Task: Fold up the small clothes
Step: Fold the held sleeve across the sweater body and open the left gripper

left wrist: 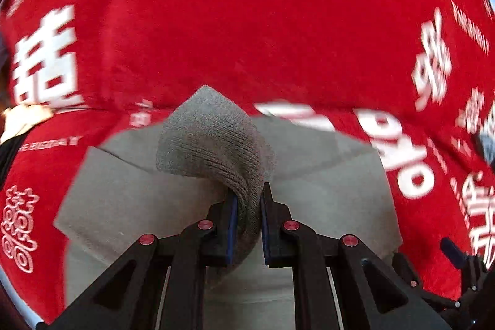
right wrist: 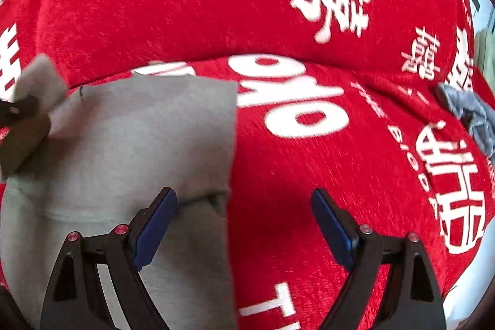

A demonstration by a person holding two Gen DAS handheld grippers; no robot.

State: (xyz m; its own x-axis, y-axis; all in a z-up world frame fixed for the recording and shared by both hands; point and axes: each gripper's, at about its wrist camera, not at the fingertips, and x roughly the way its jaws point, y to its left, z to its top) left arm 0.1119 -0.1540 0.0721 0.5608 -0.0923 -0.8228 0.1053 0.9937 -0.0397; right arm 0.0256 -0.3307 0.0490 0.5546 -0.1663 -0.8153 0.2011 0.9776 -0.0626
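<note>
— While that left gripper (left wrist: 249, 220) is up off the cloth, what has it got between its fingers?

— A fold of the grey garment (left wrist: 213, 141). Both blue pads are clenched on the ribbed edge, and the fabric bulges up and away from them in a hump. Everything else of the garment lies flat below, on the red blanket (left wrist: 247, 20) with the white lettering.

— And the right gripper (right wrist: 244, 225)?

— Released, fingers spread wide. Its left finger (right wrist: 154, 231) sits over the garment's right-hand part, close to a seam line there; whether it touches the fabric, I cannot tell. Its other finger hangs over bare red blanket.

— Where does the grey piece end on that side?

— Its right edge runs straight down between the two spread fingers. From the right wrist view, the lifted corner shows at far left, blurred, pinched in the other gripper.

— Anything else lying about?

— A crumpled blue-grey cloth (right wrist: 473, 113) at the far right of the blanket, well apart from the grey garment.
</note>
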